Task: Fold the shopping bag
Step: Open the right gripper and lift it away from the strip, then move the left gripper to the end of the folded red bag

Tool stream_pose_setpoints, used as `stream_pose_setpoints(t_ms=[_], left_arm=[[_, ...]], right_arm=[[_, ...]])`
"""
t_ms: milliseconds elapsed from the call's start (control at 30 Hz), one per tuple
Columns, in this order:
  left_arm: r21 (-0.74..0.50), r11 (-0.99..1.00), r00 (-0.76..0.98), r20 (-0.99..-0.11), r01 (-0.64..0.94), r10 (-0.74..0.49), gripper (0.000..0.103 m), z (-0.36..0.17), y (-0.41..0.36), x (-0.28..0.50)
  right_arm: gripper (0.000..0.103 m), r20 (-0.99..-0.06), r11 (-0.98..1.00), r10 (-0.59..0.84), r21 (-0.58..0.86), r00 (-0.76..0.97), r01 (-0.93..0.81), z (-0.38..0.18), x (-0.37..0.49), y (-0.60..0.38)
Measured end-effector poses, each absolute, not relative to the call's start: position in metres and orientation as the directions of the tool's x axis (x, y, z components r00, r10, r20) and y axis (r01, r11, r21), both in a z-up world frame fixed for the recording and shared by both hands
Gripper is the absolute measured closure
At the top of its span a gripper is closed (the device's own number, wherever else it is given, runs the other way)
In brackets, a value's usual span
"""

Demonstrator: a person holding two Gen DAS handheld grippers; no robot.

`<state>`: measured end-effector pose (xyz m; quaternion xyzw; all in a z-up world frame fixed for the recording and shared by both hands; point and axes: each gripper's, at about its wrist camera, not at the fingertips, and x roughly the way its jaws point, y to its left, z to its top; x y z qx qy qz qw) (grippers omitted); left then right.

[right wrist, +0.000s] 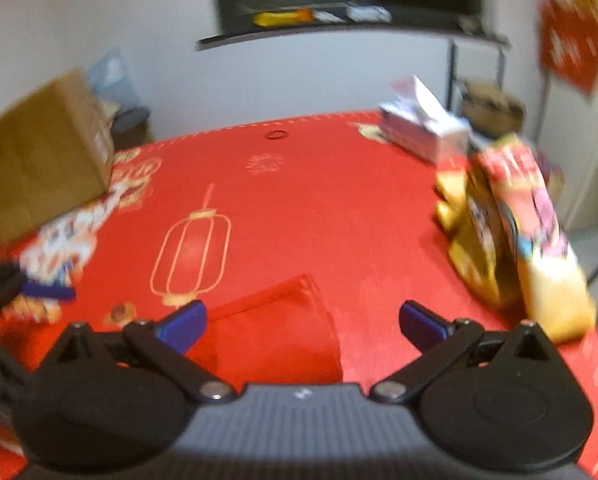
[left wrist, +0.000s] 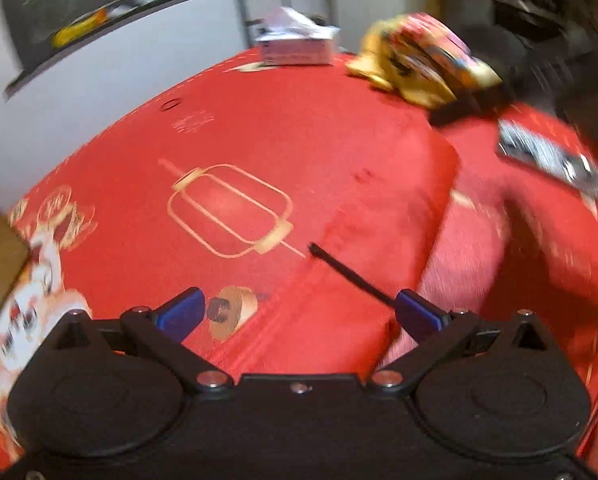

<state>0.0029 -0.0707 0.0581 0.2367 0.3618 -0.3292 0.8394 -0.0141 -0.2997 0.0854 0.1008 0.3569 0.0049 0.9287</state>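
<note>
Left gripper hovering low, blue fingers spread wide and gripping nothing; right gripper likewise parted and empty. Red shopping bag lying flat beneath both, black handle across it, one corner between right fingers. Red lantern-print tablecloth, tissue box, snack bags, cardboard box around.

Red-clothed table, red bag, tissue box, blurred snack packets
</note>
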Motion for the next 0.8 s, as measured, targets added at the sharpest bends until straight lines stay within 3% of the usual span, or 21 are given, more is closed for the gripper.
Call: stream_pose_setpoints(t_ms=[167, 300, 433, 600, 700, 800], left_arm=[[0.274, 0.546, 0.516, -0.778, 0.792, -0.358, 0.000, 0.057, -0.080, -0.011], [0.095, 0.702, 0.498, -0.772, 0.705, -0.395, 0.000, 0.069, -0.062, -0.006], [-0.128, 0.823, 0.492, -0.748, 0.553, -0.446, 0.000, 0.083, -0.039, -0.003], [-0.421, 0.857, 0.487, -0.706, 0.297, -0.515, 0.000, 0.087, 0.000, -0.017], [-0.492, 0.842, 0.457, -0.711, 0.220, -0.535, 0.000, 0.081, 0.014, -0.024], [-0.526, 0.831, 0.439, -0.713, 0.178, -0.546, 0.000, 0.077, 0.023, -0.029]], right_arm=[[0.001, -0.659, 0.925, 0.138, 0.353, 0.740, 0.142, 0.085, -0.020, -0.326], [0.001, -0.624, 0.941, 0.127, 0.323, 0.771, 0.106, 0.095, -0.032, -0.328], [0.001, -0.609, 0.993, 0.096, 0.109, 0.787, -0.037, 0.104, -0.042, -0.309], [0.001, -0.556, 0.887, 0.087, -0.334, 0.827, -0.318, 0.096, -0.052, -0.260], [0.001, -0.520, 0.720, 0.065, -0.566, 0.852, -0.401, 0.079, -0.045, -0.231], [0.001, -0.512, 0.660, 0.031, -0.634, 0.858, -0.402, 0.067, -0.020, -0.212]])
